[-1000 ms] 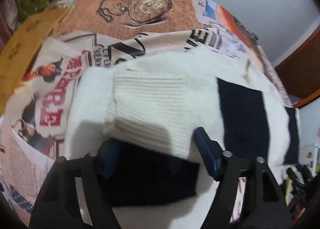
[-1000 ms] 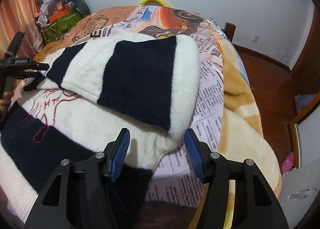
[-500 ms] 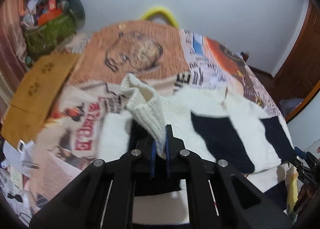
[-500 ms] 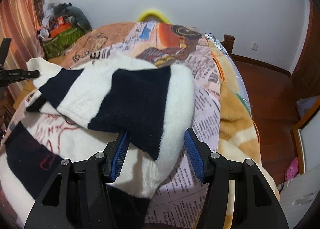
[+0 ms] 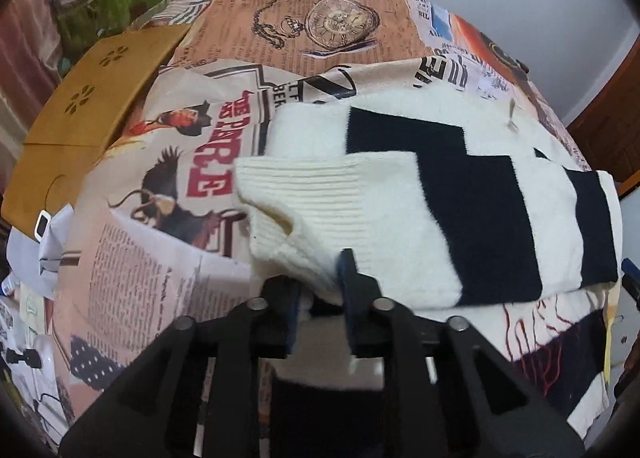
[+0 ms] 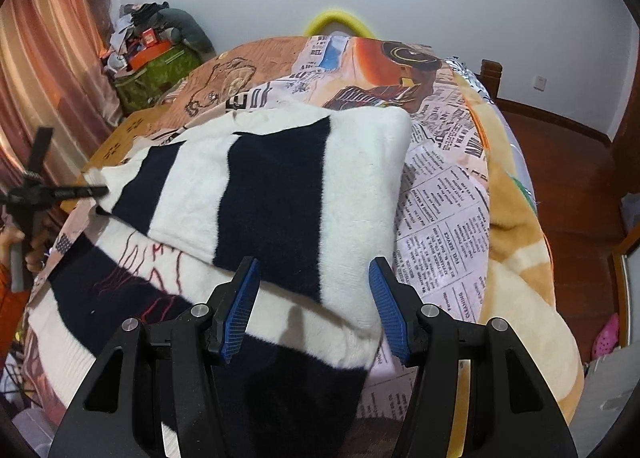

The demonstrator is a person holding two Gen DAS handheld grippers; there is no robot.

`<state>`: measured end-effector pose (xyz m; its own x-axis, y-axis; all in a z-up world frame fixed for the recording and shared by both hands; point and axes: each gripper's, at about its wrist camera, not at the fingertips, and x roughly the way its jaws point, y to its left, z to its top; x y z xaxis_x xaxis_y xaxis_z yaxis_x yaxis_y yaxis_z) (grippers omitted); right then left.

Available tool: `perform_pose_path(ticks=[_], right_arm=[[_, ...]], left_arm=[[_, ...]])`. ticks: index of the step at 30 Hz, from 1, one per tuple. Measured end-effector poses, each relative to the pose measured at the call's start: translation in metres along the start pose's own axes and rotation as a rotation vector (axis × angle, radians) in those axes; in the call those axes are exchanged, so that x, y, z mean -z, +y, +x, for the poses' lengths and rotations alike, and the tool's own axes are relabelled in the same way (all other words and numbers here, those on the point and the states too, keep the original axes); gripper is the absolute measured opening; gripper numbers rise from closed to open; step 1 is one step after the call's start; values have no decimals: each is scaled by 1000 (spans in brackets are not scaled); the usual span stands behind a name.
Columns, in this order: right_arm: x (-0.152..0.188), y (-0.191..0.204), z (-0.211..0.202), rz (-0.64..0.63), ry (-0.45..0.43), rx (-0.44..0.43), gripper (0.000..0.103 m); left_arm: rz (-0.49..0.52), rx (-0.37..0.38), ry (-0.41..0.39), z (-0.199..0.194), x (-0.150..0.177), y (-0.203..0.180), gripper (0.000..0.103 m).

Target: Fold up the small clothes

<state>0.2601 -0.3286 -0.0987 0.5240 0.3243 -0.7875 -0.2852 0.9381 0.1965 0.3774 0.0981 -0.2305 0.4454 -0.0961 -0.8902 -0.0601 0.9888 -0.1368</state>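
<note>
A white and navy striped sweater [image 5: 472, 198] lies on the bed. Its sleeve is folded across the body. My left gripper [image 5: 320, 290] is shut on the sleeve's white ribbed cuff [image 5: 304, 214] at the sweater's left edge. In the right wrist view the same sweater [image 6: 260, 194] fills the middle, with the sleeve laid across it. My right gripper [image 6: 314, 306] is open, its blue pads on either side of the sweater's near right edge without gripping it. The left gripper [image 6: 60, 192] shows at the far left, holding the cuff.
The bed has a newspaper-print cover [image 5: 168, 186] and a yellow blanket [image 6: 516, 258] at its right side. A brown cardboard box [image 5: 88, 114] lies at the left edge. Cluttered bags [image 6: 156, 62] stand by the curtain. A wooden floor [image 6: 568, 170] lies to the right.
My left gripper closed on the ribbed cuff, lifted it, then carried it leftward and down, laying the sleeve flat across the sweater. My right gripper stayed open at the sweater's edge.
</note>
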Motion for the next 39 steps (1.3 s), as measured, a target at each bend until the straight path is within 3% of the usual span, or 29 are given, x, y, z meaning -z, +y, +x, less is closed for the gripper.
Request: perform_pose_path(ticks=[1,3,9,14,19,23,28,34,36,39], right_arm=[[-2,1,-1,0,-7,-1,53],[-8,1,-4,3,-27,-5,53],[-28,9,8,9,-63,-33,53],[-40,8,42,42,-31,-63,53],[-42,-3,65,45,-7,16,50],[-38,-19,69,68,0,47,38],[-35,-20,63,59,0,44,37],[-27,-14,34,40,4,59,42],[-21,-13,19,29,-1,89,54],[-11,-15,1,30,-9,116,59]], left_arm=[[-2,-1,-22,-7,1,3,36],[-4,-12,-71,-21,0,7,43],[17,-36,-144,-44,-16,8,44],[61,-23,-99,-21,-22,-11,44],[92,-30,-30,15,-21,-26,44],[132,-77,-44,29,-21,-34,45],[167,-127,-54,30,-19,-39,47],[162,-157,-49,6,-6,-28,52],[143,-164,-47,-6,0,-19,52],[100,-163,-43,-24,12,-4,53]])
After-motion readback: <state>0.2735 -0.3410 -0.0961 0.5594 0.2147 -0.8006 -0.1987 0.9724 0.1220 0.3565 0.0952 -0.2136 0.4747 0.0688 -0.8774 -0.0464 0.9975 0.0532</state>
